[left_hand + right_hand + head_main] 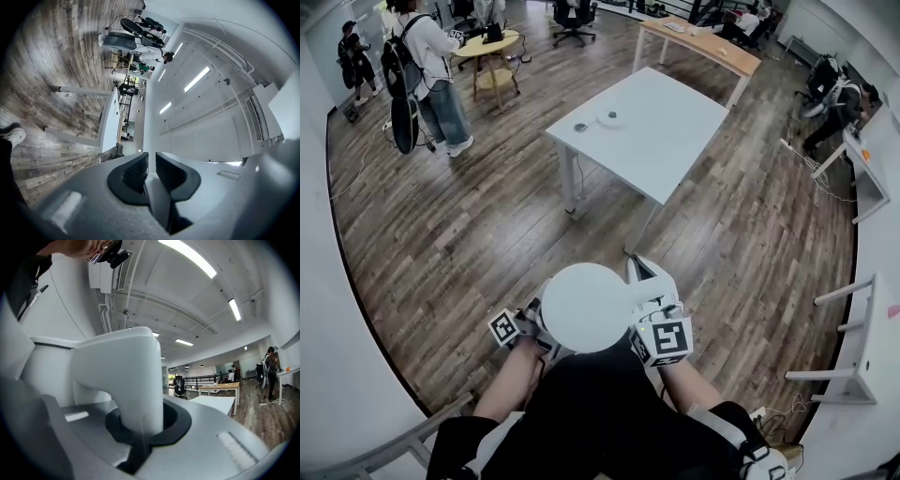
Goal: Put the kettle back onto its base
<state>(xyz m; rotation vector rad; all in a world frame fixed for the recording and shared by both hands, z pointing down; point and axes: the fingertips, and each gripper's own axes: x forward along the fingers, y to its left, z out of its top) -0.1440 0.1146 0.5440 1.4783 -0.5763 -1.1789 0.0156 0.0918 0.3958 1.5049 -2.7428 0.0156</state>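
Observation:
I carry the white kettle (586, 307) close in front of the person's body, above the wood floor; the head view shows its round lid from above. My right gripper (639, 305) is shut on the kettle's white handle (126, 380), which fills the space between its jaws (140, 427). My left gripper (525, 323) sits at the kettle's left side, partly under it. Its jaws (151, 171) stand a narrow gap apart with nothing visibly between the pads. The round white base (612, 118) lies on the white table (675, 131) ahead.
A small dark object (579, 127) lies beside the base. A wooden desk (698, 42) stands behind the table, and a round yellow side table (487, 47) at the far left. People stand at the left (427, 70) and right (839, 103). White furniture (853, 347) lines the right wall.

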